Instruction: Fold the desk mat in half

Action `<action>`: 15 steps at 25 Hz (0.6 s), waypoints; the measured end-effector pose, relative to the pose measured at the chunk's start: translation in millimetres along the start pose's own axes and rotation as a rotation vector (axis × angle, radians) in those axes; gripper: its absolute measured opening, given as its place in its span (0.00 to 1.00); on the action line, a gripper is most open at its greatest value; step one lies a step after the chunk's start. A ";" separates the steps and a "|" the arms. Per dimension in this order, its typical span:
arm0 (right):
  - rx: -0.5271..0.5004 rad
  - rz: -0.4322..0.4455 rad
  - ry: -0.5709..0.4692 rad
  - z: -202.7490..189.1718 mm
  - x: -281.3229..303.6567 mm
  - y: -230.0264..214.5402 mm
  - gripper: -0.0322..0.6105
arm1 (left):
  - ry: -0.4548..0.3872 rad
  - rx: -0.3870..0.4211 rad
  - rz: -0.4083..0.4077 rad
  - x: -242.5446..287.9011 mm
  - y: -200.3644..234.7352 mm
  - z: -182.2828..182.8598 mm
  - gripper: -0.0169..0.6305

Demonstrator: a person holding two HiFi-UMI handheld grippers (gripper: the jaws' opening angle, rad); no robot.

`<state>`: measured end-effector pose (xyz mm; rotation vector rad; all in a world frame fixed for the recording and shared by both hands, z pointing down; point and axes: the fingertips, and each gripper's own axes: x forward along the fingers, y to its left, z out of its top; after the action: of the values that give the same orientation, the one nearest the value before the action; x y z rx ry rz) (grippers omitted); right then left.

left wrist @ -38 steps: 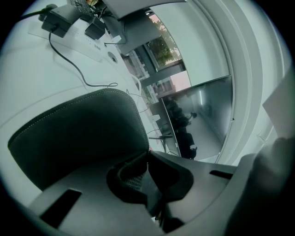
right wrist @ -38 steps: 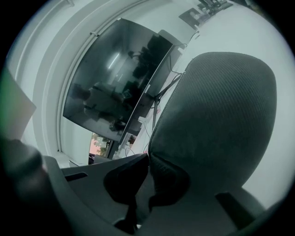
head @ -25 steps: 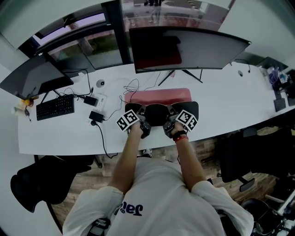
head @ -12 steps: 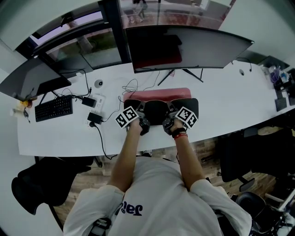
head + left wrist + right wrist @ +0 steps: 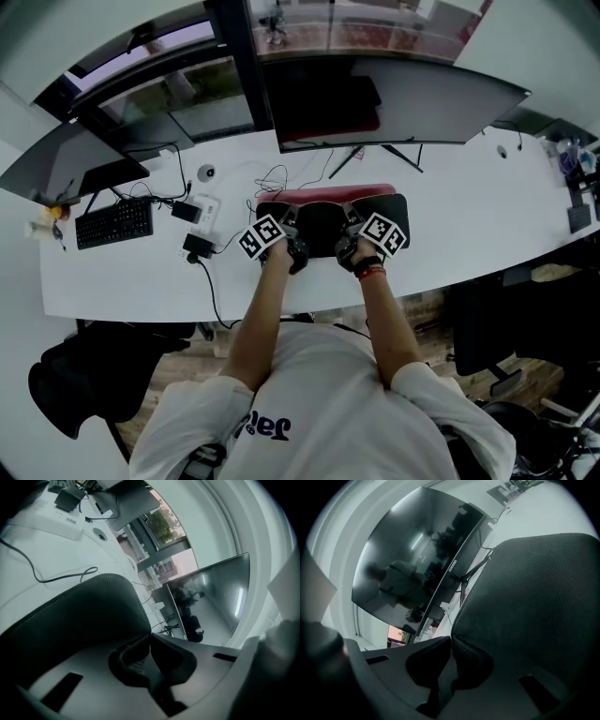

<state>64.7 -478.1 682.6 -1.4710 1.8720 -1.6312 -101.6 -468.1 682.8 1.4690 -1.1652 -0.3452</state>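
Note:
The desk mat (image 5: 325,229) lies on the white desk (image 5: 469,217) in front of the monitor, its black underside turned up over the pink top. Only a thin pink strip (image 5: 328,193) shows along the far edge. My left gripper (image 5: 288,222) is shut on the lifted edge near its left end. My right gripper (image 5: 355,220) is shut on the same edge near its right end. In the left gripper view the dark stitched mat (image 5: 84,616) runs out from the closed left gripper (image 5: 150,637). The right gripper view shows the textured mat (image 5: 534,597) pinched in the right gripper (image 5: 451,639).
A wide curved monitor (image 5: 394,94) stands just behind the mat, its stand legs (image 5: 375,155) close to the pink edge. Loose cables (image 5: 272,176), a power strip (image 5: 199,208) and a keyboard (image 5: 112,222) lie to the left. Black chairs (image 5: 84,384) stand beside the person.
Both grippers have carried the mat's lifted edge farther toward the monitor. The black flap now covers more of the pink face, leaving a narrower pink strip.

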 end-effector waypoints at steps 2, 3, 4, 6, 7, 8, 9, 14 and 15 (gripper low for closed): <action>-0.004 -0.003 0.007 0.1 4.5 0.7 0.10 | 0.000 -0.002 0.005 1.3 2.4 2.3 0.07; -0.006 -0.005 0.009 1.0 7.0 1.5 0.10 | 0.001 -0.002 0.006 2.6 2.7 4.0 0.07; -0.009 -0.006 0.009 2.5 9.3 2.1 0.10 | 0.001 -0.001 0.006 4.4 2.6 5.8 0.07; -0.012 -0.007 0.007 5.6 13.8 2.2 0.10 | 0.001 0.002 0.006 8.6 2.5 8.6 0.07; -0.012 -0.008 0.006 6.4 16.1 1.9 0.10 | 0.001 0.005 0.008 10.6 3.0 9.9 0.07; -0.010 -0.008 0.006 6.8 18.2 1.4 0.10 | 0.000 0.007 0.010 12.5 4.0 10.9 0.07; -0.009 -0.010 0.007 7.0 20.3 0.7 0.10 | -0.001 0.009 0.012 14.3 5.0 11.8 0.07; -0.012 -0.023 0.011 9.5 31.7 -3.9 0.10 | 0.000 0.006 0.022 24.3 10.6 15.9 0.07; -0.013 -0.027 0.012 9.3 33.5 -4.8 0.10 | 0.000 0.003 0.025 25.5 11.9 16.2 0.07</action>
<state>58.7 -509.5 697.0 -1.5010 1.8804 -1.6462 -107.7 -495.8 698.5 1.4564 -1.1832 -0.3263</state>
